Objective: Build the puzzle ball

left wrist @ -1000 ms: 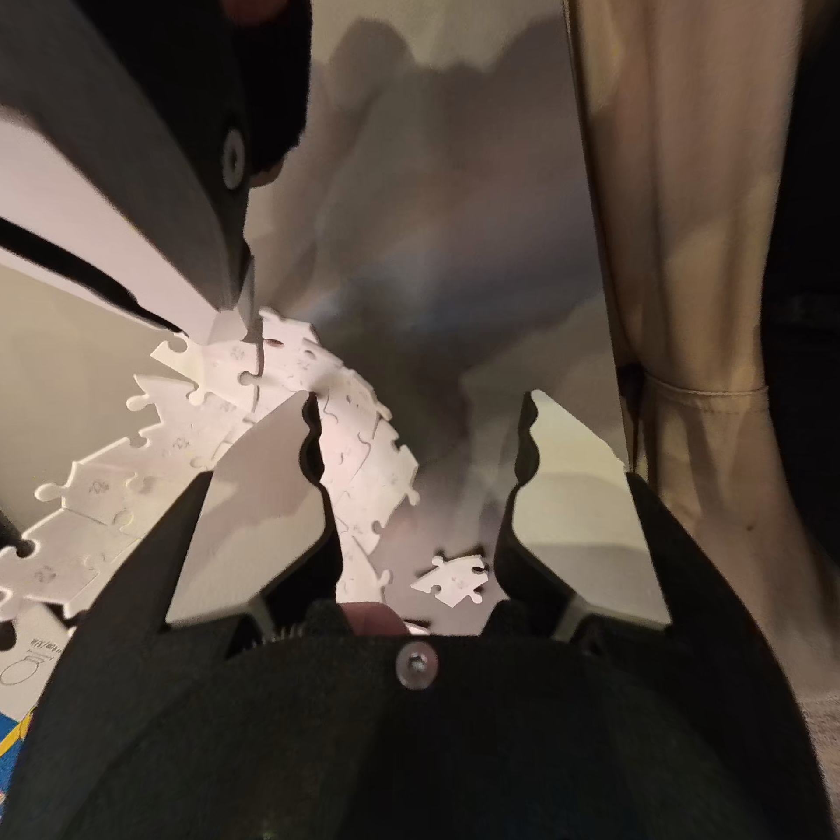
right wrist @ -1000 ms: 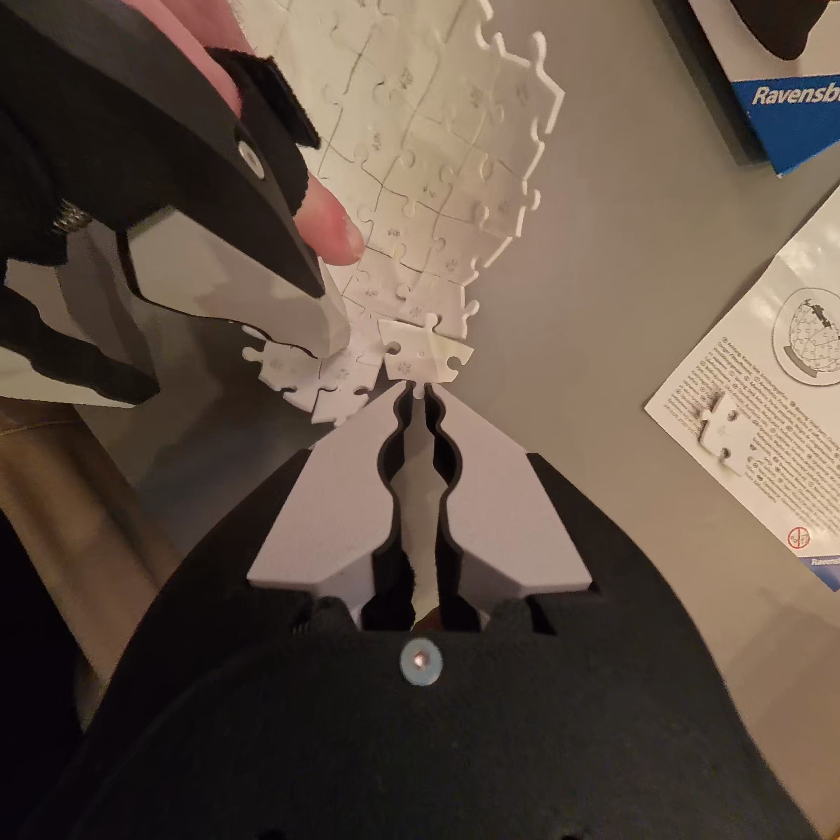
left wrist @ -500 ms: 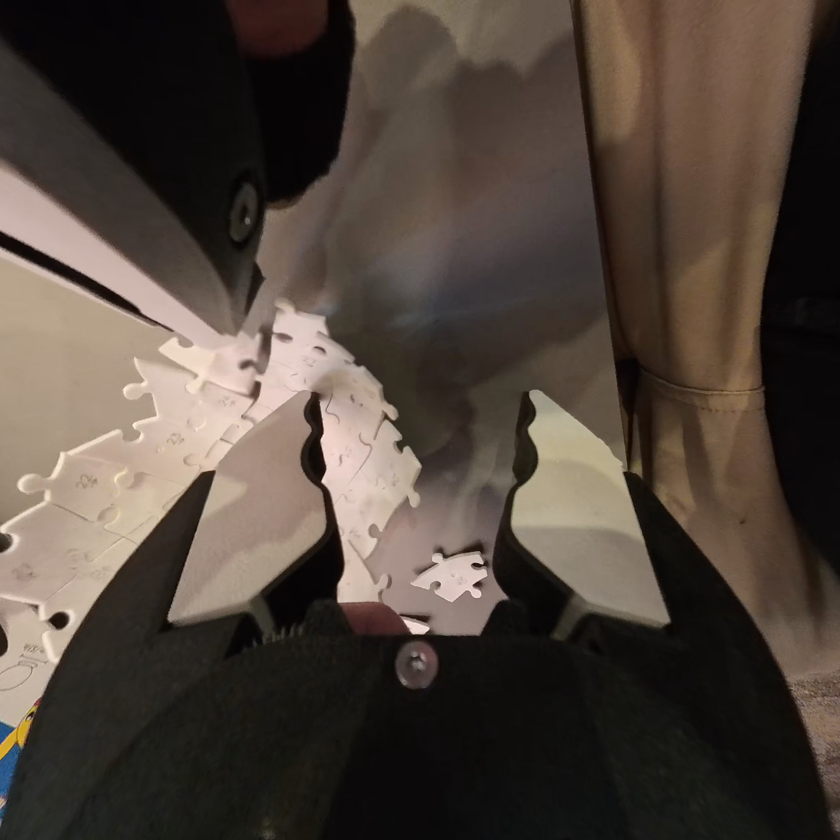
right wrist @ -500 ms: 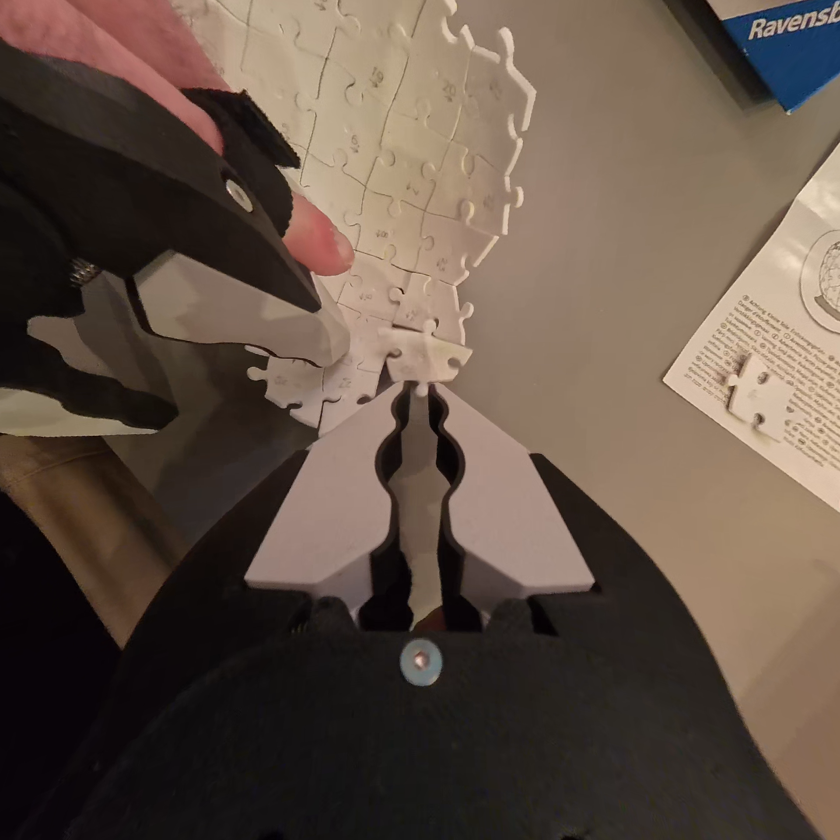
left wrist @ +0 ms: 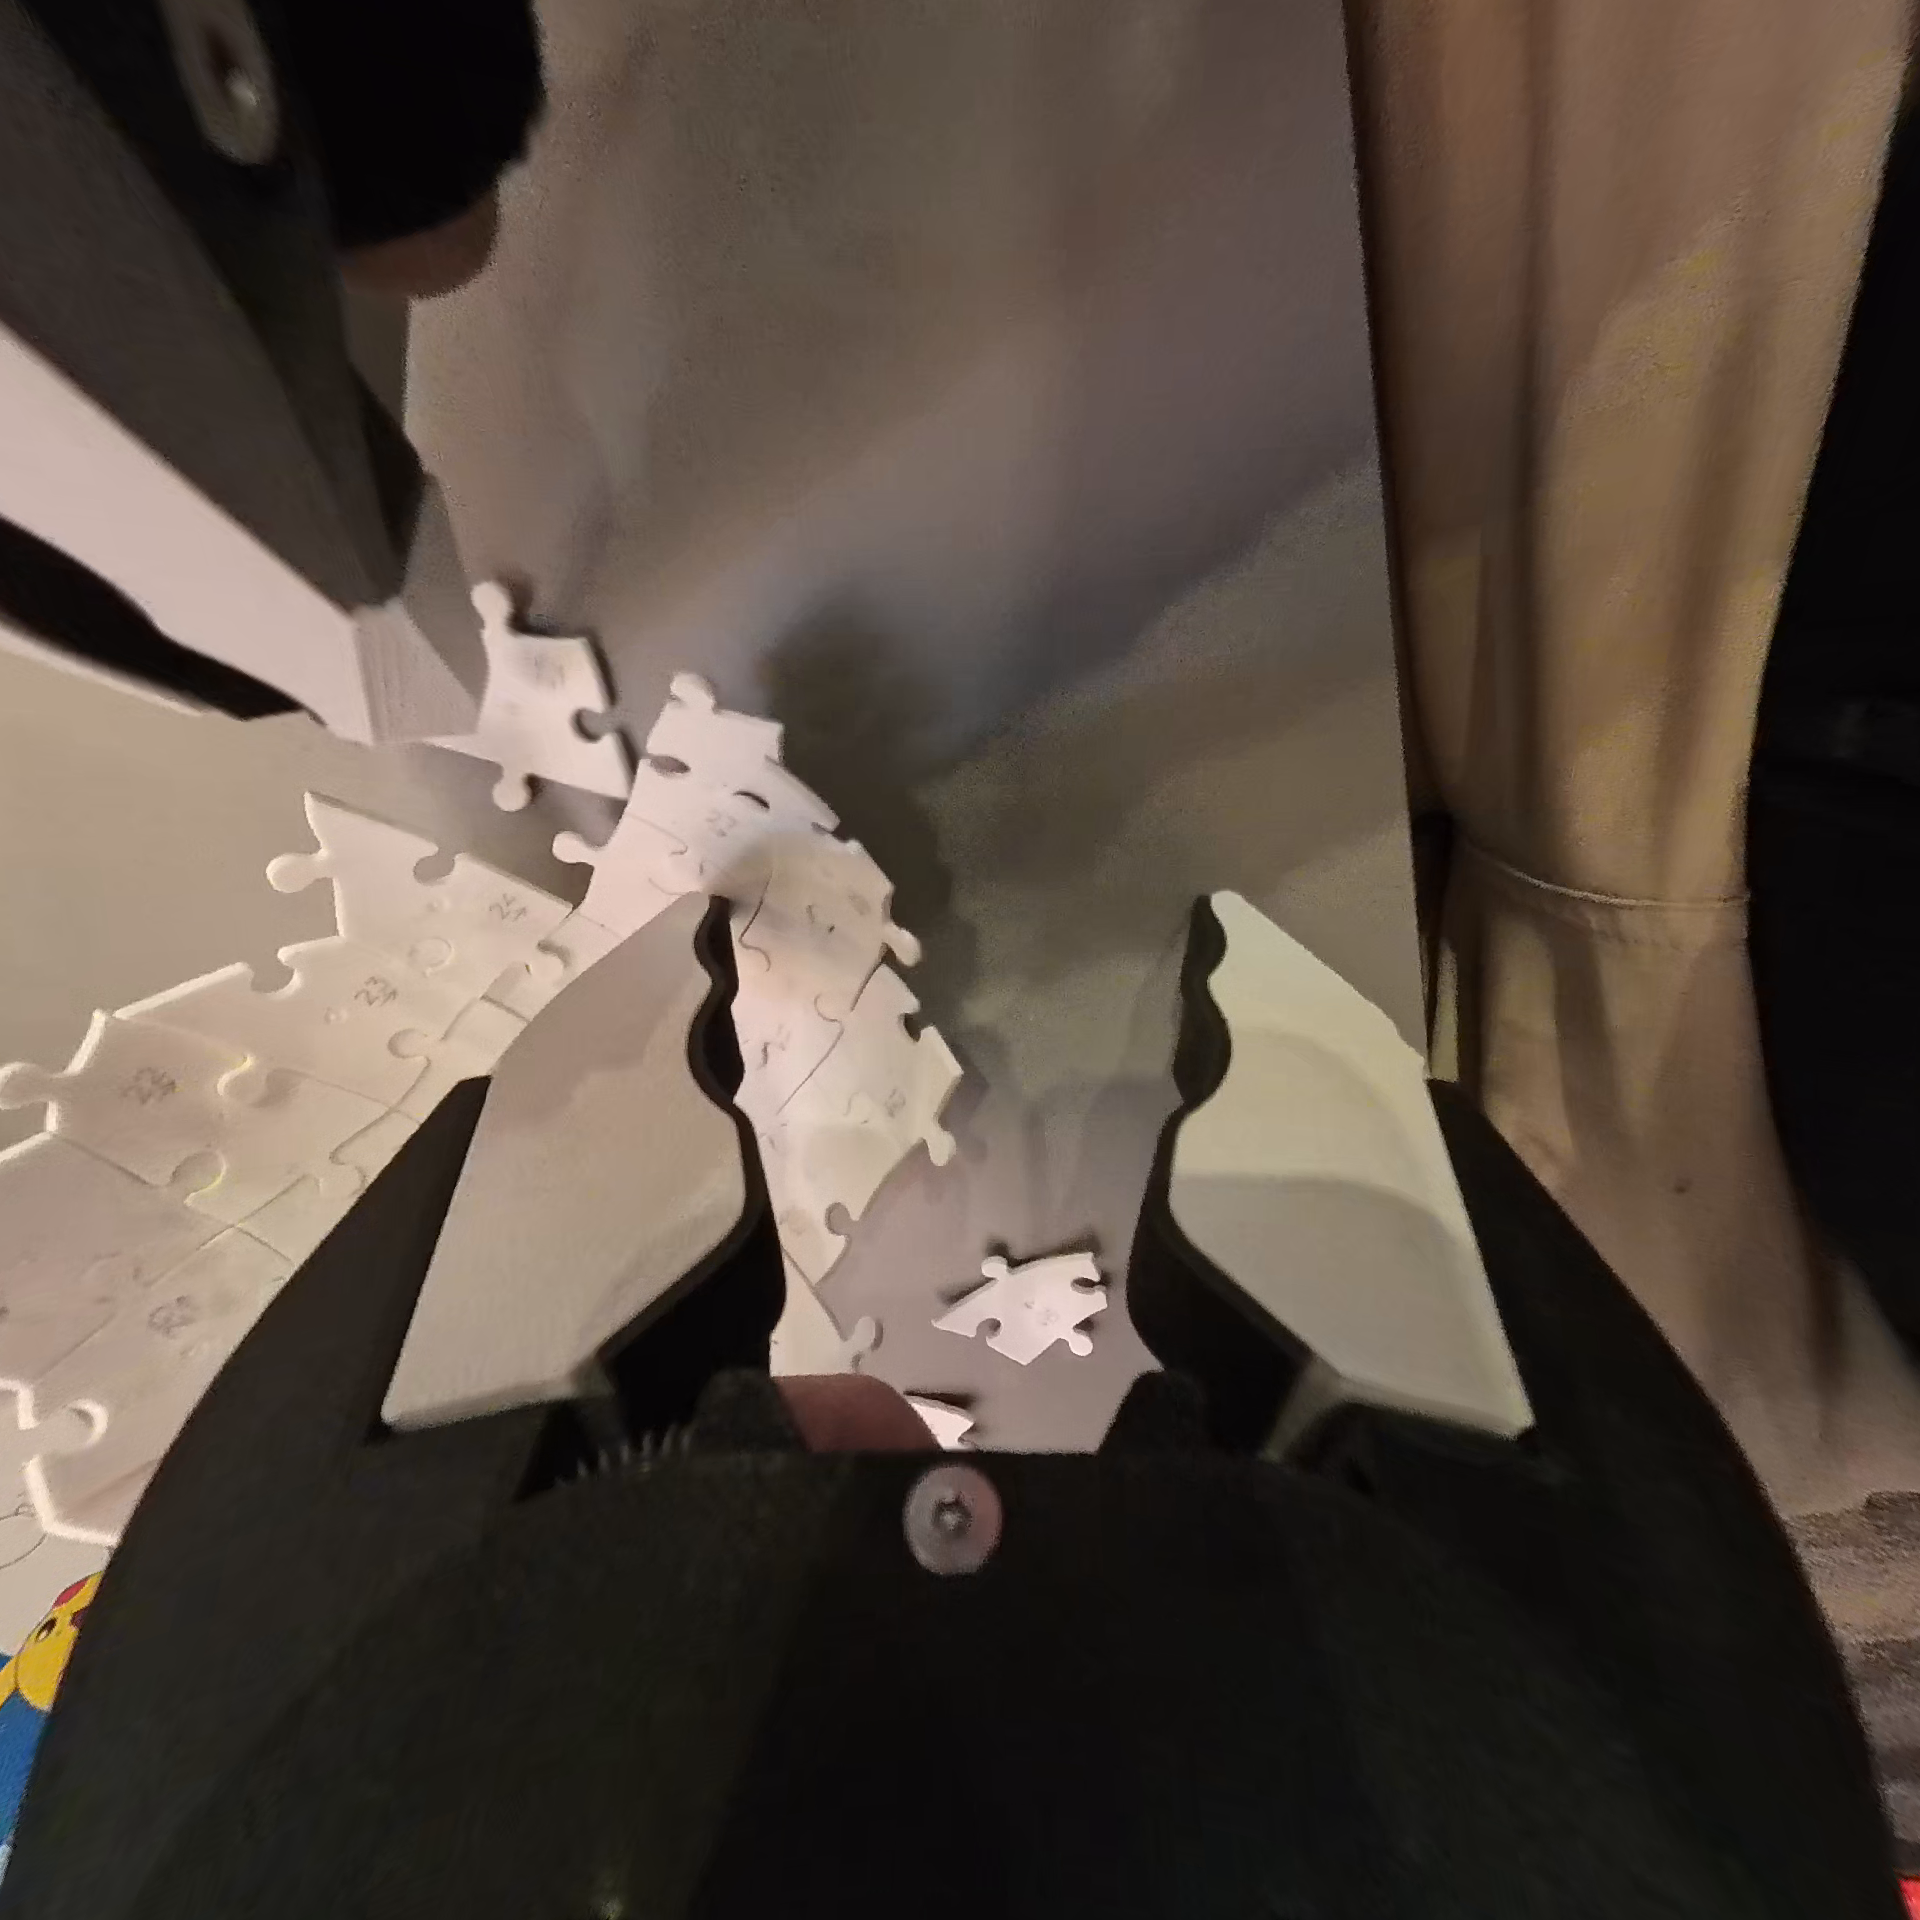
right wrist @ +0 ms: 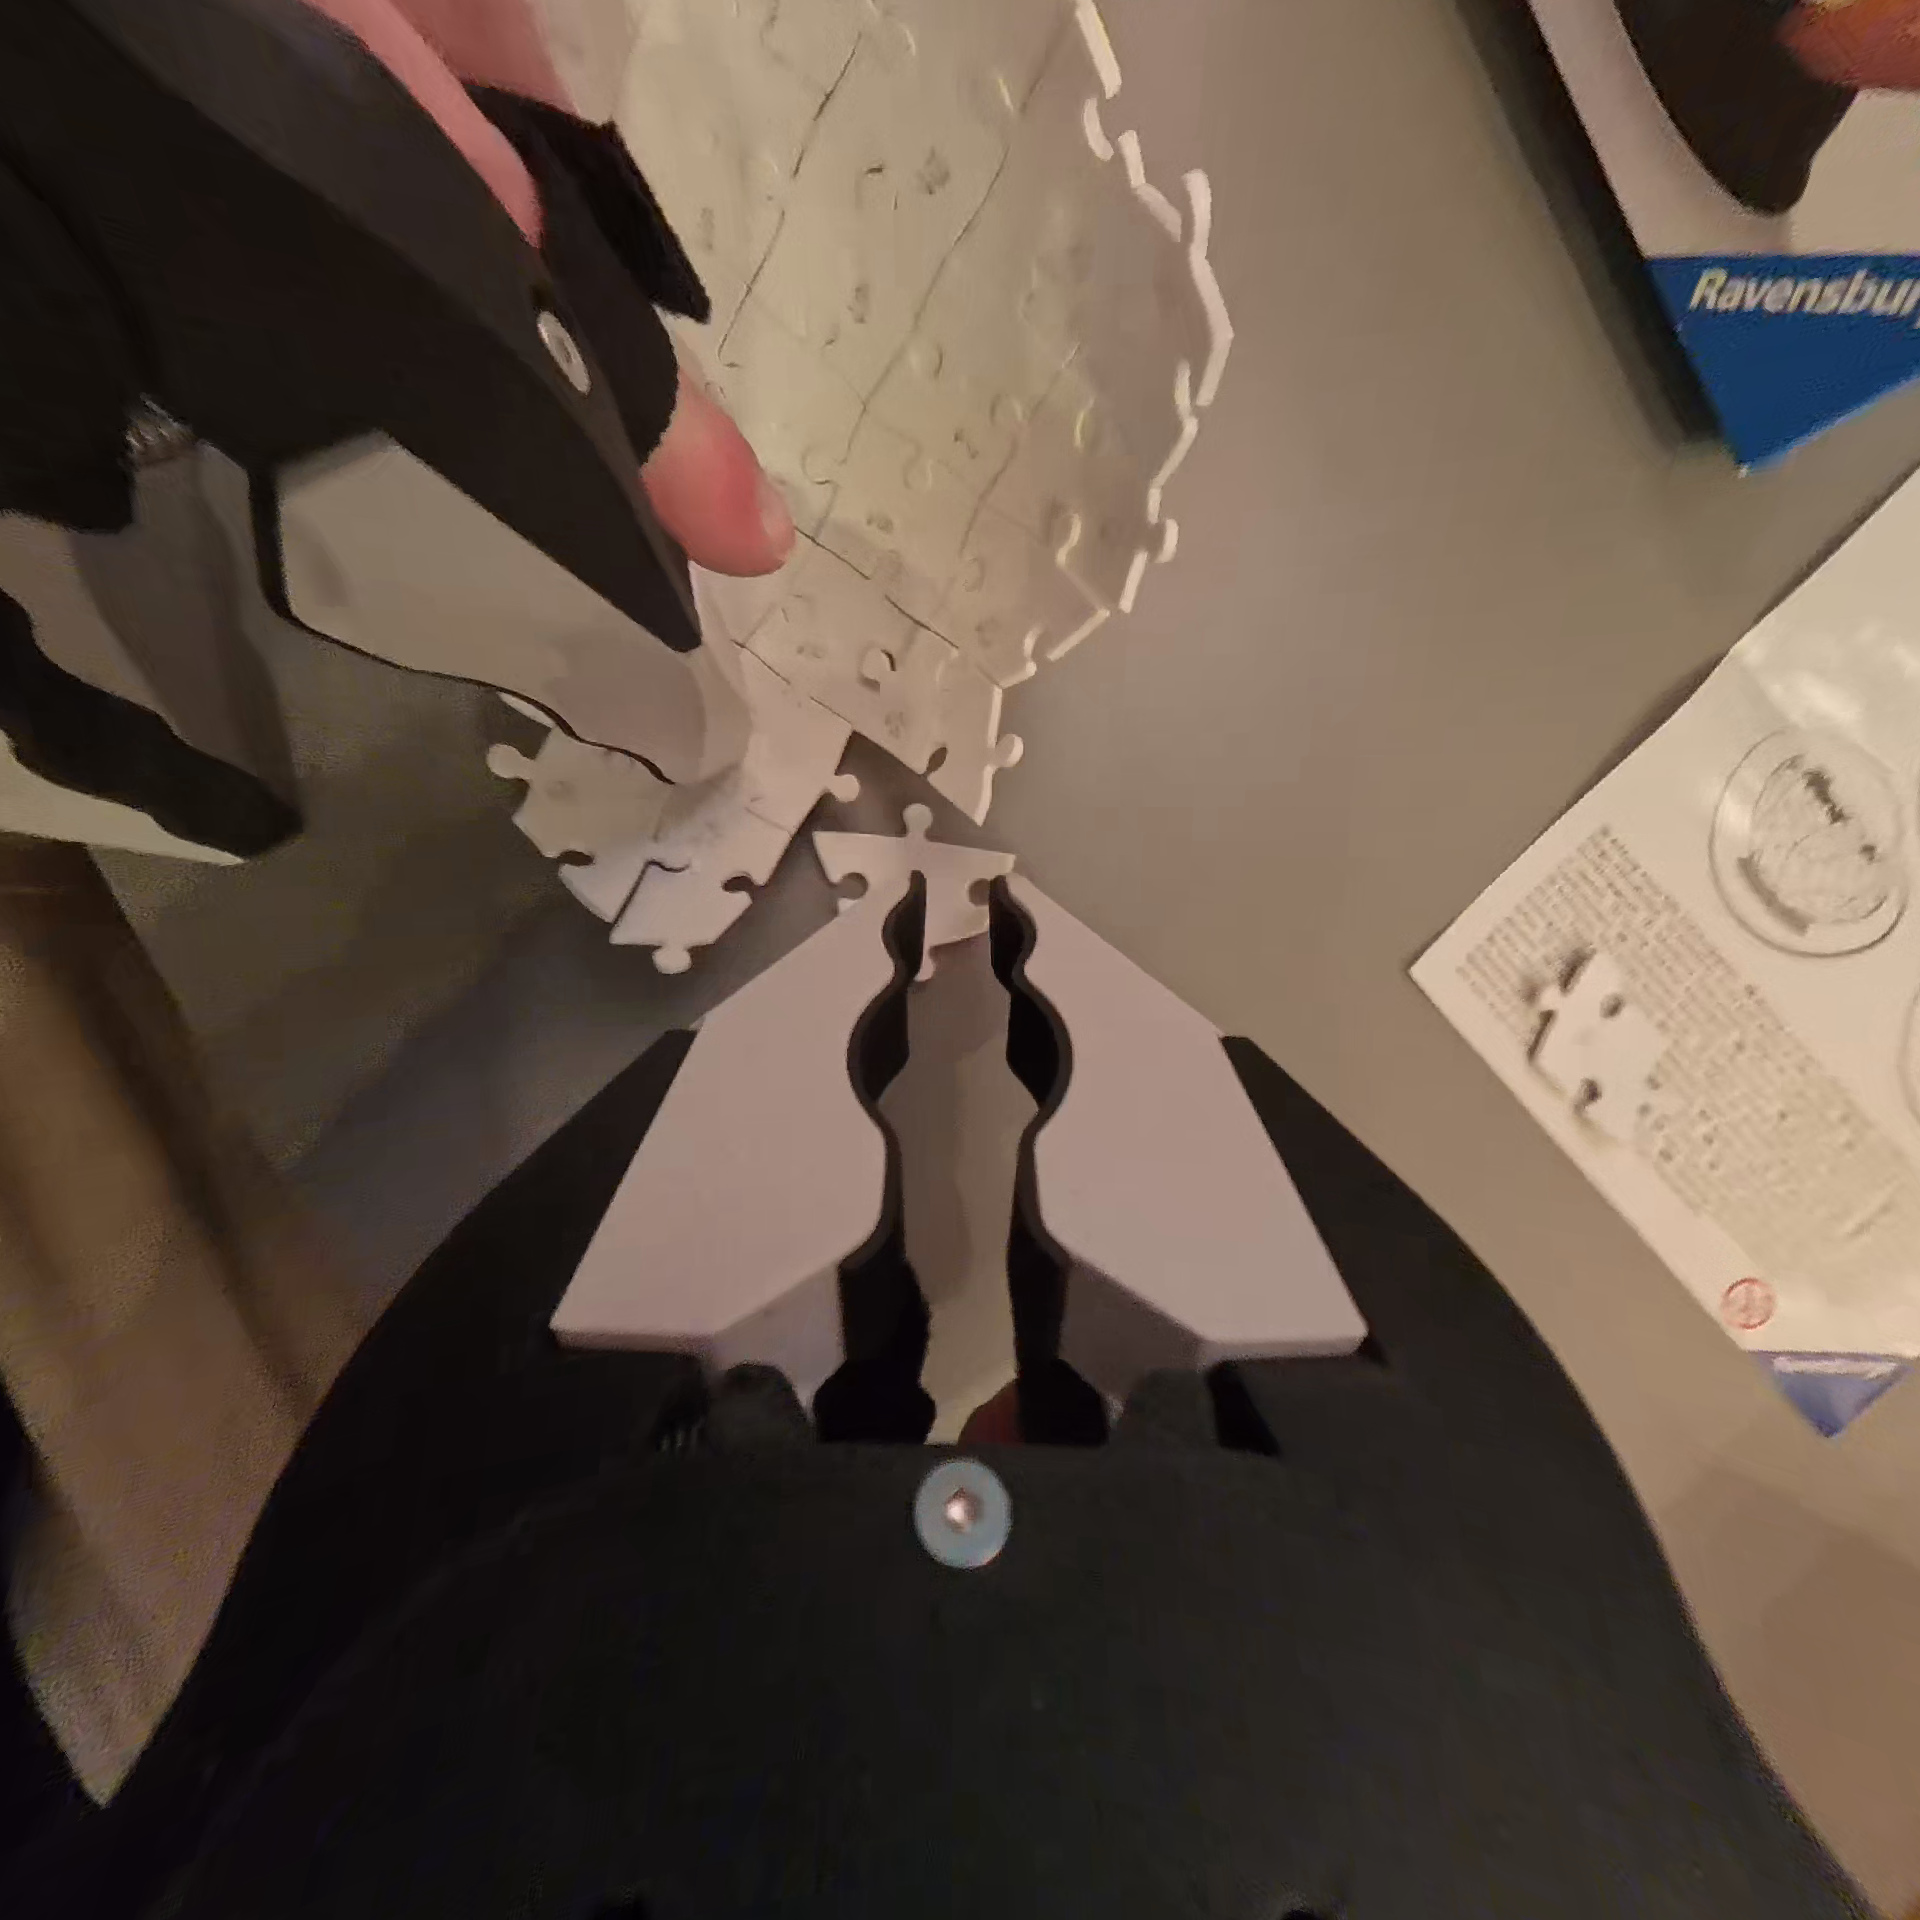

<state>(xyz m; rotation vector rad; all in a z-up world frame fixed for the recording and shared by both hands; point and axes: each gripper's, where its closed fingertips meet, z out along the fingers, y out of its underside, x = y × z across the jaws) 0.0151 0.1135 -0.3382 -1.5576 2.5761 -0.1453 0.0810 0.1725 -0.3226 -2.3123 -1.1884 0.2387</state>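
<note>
Left wrist view: the left claw (left wrist: 956,925) stands wide open and empty, one finger lying against the curved white puzzle shell (left wrist: 343,1049) at lower left, seemingly to steady it, while a loose piece (left wrist: 1023,1314) lies on the grey counter (left wrist: 935,416) between the fingers with bare room above. Right wrist view: the right claw (right wrist: 956,894) grips a single puzzle piece (right wrist: 914,857) just below centre, apart from the shell's (right wrist: 935,343) knobbed lower rim, likely lining it up; an instruction sheet (right wrist: 1714,987) and box (right wrist: 1766,260) lie well right.
</note>
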